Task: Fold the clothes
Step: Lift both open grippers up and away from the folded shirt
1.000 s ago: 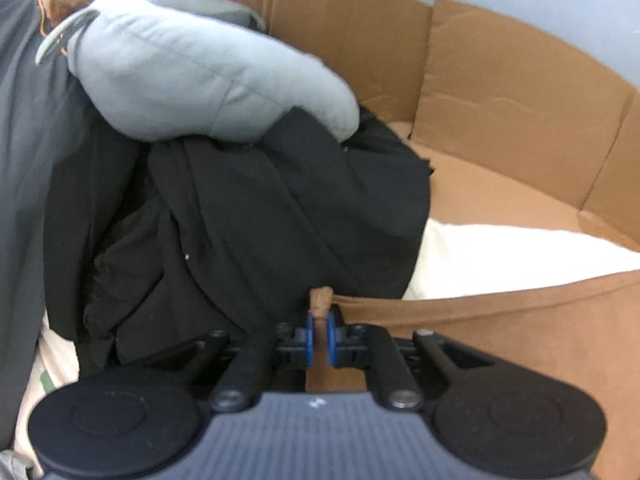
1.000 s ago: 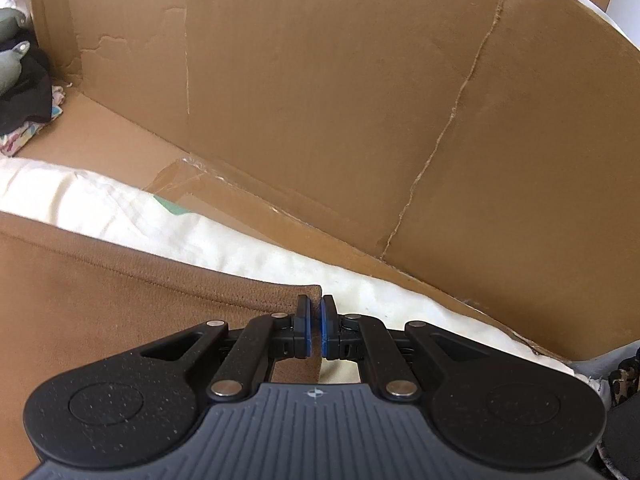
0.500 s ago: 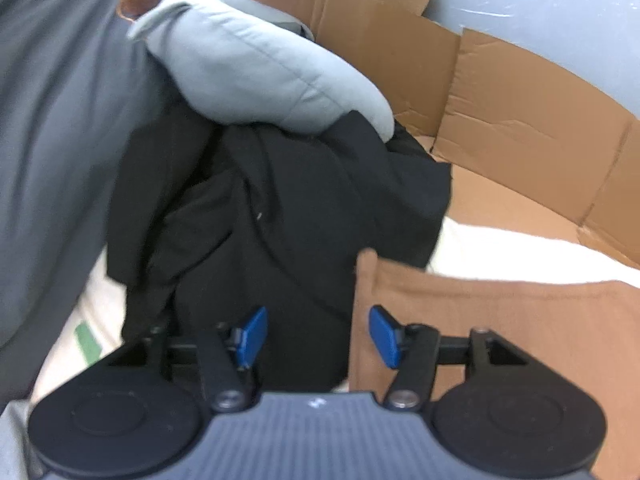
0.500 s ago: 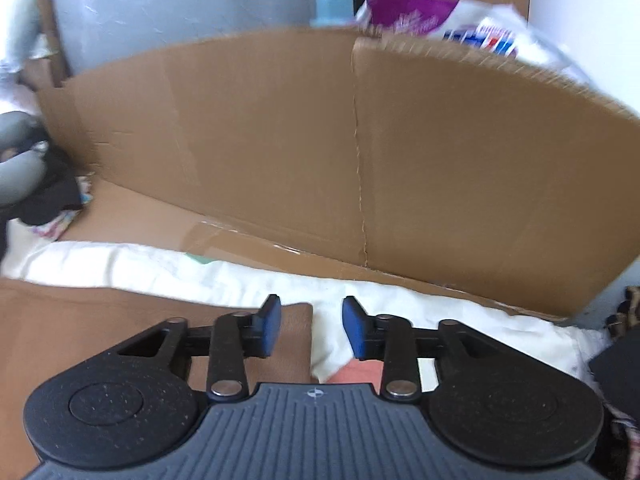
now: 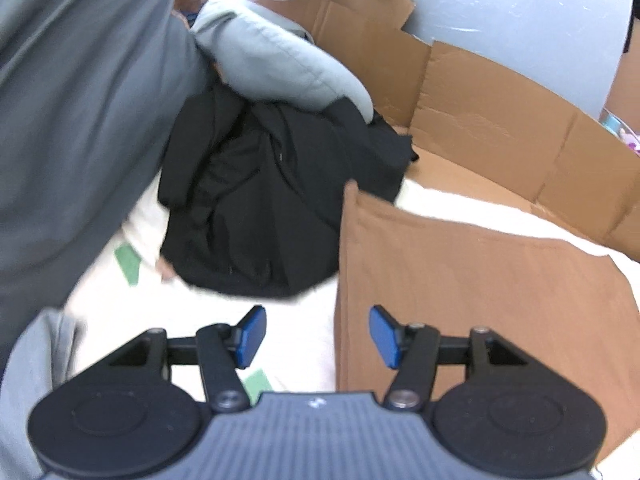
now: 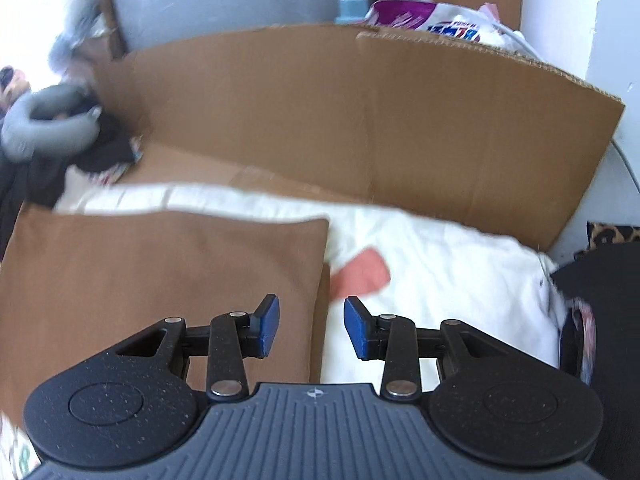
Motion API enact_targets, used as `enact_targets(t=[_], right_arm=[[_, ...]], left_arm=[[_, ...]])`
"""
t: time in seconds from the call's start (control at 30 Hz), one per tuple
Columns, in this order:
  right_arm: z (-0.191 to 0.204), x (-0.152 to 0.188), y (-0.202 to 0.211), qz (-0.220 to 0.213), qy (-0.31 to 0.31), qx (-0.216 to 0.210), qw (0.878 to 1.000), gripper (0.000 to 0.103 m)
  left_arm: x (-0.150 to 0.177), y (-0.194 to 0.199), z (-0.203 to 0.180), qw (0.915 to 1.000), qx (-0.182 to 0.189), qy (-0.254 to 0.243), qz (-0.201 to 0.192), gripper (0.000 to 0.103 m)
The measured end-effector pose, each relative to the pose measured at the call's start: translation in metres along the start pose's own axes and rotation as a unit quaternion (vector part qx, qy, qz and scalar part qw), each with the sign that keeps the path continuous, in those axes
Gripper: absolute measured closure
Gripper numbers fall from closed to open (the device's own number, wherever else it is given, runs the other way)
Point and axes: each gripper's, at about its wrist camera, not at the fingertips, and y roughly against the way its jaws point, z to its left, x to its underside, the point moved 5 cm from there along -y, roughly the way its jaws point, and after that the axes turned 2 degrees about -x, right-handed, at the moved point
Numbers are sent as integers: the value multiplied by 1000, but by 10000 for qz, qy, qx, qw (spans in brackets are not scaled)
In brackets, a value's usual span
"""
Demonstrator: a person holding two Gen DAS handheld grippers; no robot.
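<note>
Cardboard walls point(image 6: 360, 120) are ringing white bedding point(image 6: 440, 280) where the brown cloth point(image 5: 480, 300) is lying flat, just ahead and right of the left gripper point(image 5: 316, 336) and ahead-left of the right gripper point(image 6: 311, 328), both hovering level, jaws now spread wide, having released the corners pinched a second ago

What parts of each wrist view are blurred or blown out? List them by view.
Left wrist view: the white bedding beside the black garment is overexposed; the grey sleeve is smeared. Right wrist view: motion blur softens the brown cloth edge and grey neck pillow; the top-left corner is blown out. Both bend the cardboard wall by fisheye.
</note>
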Motion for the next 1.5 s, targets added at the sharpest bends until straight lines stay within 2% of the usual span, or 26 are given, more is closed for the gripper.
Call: enact_targets(t=[0.33,0.57,0.73,0.87,0.93,1.0,1.07,1.27,1.37,1.5], right_arm=[[14,50,39,288,-61,-212,9993,61],[11,99,46,757,-91,-206,9969,62],[15,127,47,948,-45,-325,9950,64],[17,133,49,970,-57,-471,9942,65],[19,136,49,980,-60,-545,9937,69],[20,136,47,993,-18,-607,9932,93],[21,136,46,1022,122,-565,9931,103],[12,135,53,1143,284,-468,9919,103],[4,139,53,1254,340,-223,9913,103],[-7,138,60,1262,-9,-74,9920,103]], left_arm=[[64,21,9,9993,27,208,295,45],[109,23,14,9972,-82,490,568,46],[129,27,16,9936,-166,934,618,47],[139,30,14,9925,-134,987,713,47],[143,30,13,9918,-125,1014,772,47],[147,30,11,9907,-93,1075,831,47],[148,31,10,9900,-80,1119,859,47],[151,28,7,9884,-126,1176,948,48],[152,27,9,9882,-245,1139,995,49],[146,36,13,9885,-431,1139,892,51]])
